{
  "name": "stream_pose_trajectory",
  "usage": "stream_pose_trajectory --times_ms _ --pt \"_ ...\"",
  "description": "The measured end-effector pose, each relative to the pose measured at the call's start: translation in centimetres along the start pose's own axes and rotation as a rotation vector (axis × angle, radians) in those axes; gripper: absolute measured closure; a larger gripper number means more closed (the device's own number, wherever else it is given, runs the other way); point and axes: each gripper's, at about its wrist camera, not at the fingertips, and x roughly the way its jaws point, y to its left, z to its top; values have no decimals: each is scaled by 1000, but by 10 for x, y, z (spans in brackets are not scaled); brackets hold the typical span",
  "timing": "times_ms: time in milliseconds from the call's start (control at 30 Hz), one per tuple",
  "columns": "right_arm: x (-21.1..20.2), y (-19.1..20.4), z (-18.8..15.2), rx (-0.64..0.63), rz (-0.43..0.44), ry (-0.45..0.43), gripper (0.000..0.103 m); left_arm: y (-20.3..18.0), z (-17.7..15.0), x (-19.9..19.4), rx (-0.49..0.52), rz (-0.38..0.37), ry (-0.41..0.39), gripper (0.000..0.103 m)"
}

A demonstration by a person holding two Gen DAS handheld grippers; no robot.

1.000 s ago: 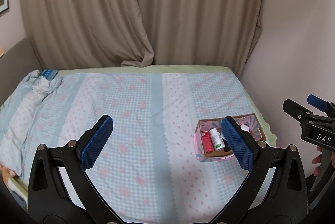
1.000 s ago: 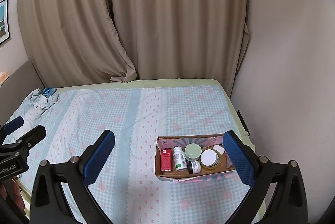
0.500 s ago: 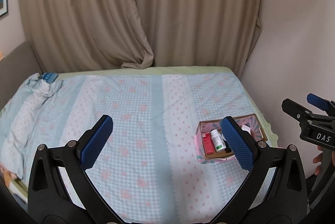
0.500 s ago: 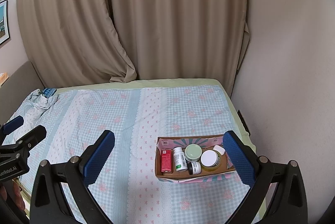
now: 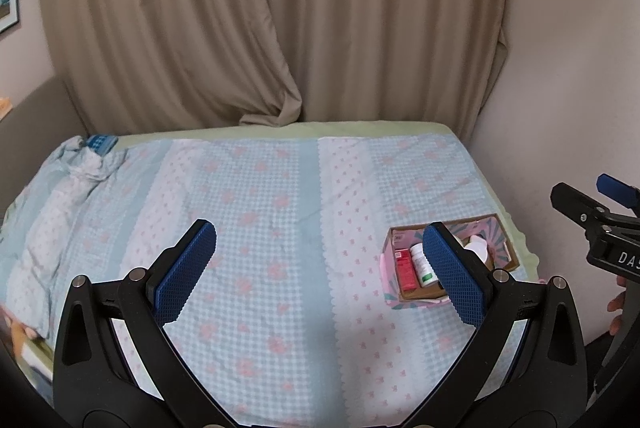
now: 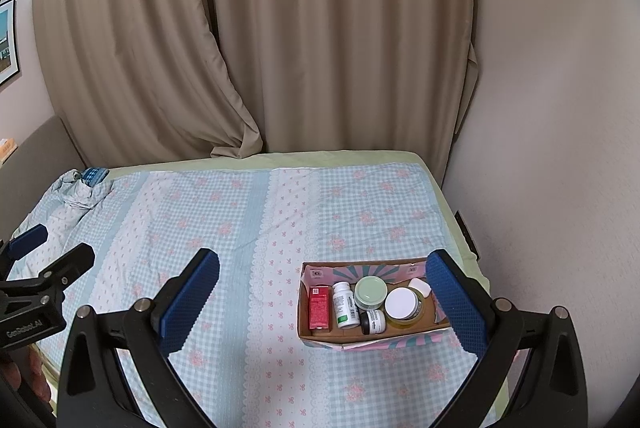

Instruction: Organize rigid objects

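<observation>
- Left gripper [image 5: 320, 248]: fingers wide, holding nothing, above the bed [image 5: 260, 228].
- Right gripper [image 6: 322, 280]: fingers wide, holding nothing.
- Box [image 6: 320, 274] on bed's right side holds red carton [image 6: 319, 312], bottle [image 6: 345, 304], jars [image 6: 402, 304].

One box [image 6: 312, 338], one red carton [image 6: 319, 312], one white bottle [image 6: 345, 309], three jars: green-lidded [image 6: 370, 292], white-lidded [image 6: 401, 303], small dark [image 6: 373, 321], one white soap-like piece [image 6: 419, 286], two grippers, left [image 5: 320, 256] and right [image 6: 322, 282].
</observation>
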Motion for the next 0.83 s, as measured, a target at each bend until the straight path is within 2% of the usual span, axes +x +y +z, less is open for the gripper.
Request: stream_pose_trajectory --times_ms 267,500,633,833 --pt "1 2 0 -1 2 1 0 -2 0 6 23 46 -15 0" --pt "8 4 5 -4 8 -3 0 1 2 8 9 45 -38 0" --pt "17 5 7 1 9 -2 0 4 4 14 6 95 -40 0" --pt "36 8 11 8 5 33 0 18 4 35 -24 29 5 0"
